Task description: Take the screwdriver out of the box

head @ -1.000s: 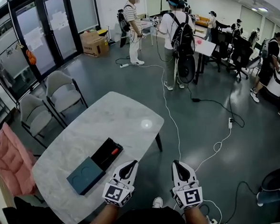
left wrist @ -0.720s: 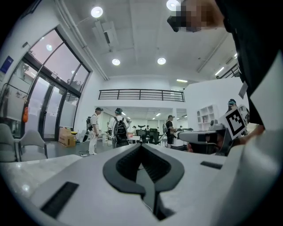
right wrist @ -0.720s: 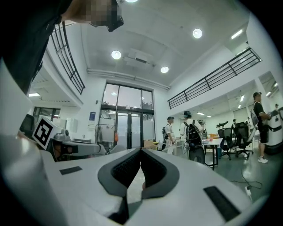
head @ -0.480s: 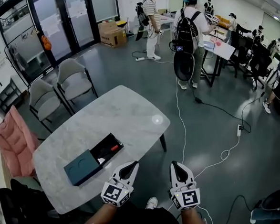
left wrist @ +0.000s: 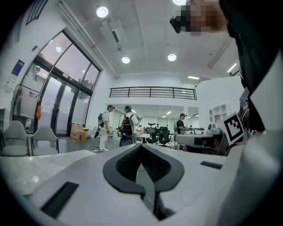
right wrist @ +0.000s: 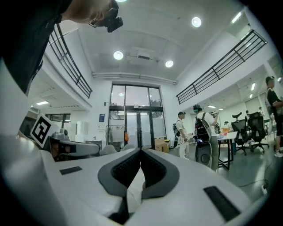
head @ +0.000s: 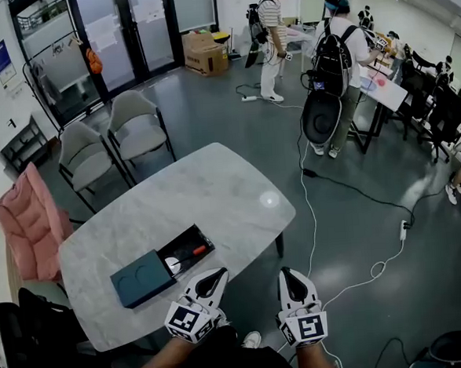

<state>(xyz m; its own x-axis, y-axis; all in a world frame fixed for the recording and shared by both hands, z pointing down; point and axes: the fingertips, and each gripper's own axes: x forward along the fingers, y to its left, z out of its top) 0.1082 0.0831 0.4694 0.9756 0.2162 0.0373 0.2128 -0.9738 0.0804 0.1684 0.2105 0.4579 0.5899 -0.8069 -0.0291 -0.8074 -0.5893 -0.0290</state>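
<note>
By the table's (head: pixel 199 189) near edge, left tongs (head: pixel 217 274) and right tongs (head: pixel 288 272) hover closed, empty; box (head: pixel 154 273) just inside.

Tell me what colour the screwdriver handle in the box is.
Red; the screwdriver shows best in the head view.

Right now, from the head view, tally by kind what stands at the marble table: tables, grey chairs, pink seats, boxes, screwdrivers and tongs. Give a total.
Table: 1
Grey chairs: 2
Pink seat: 1
Box: 1
Screwdriver: 1
Tongs: 2
Total: 8
</note>
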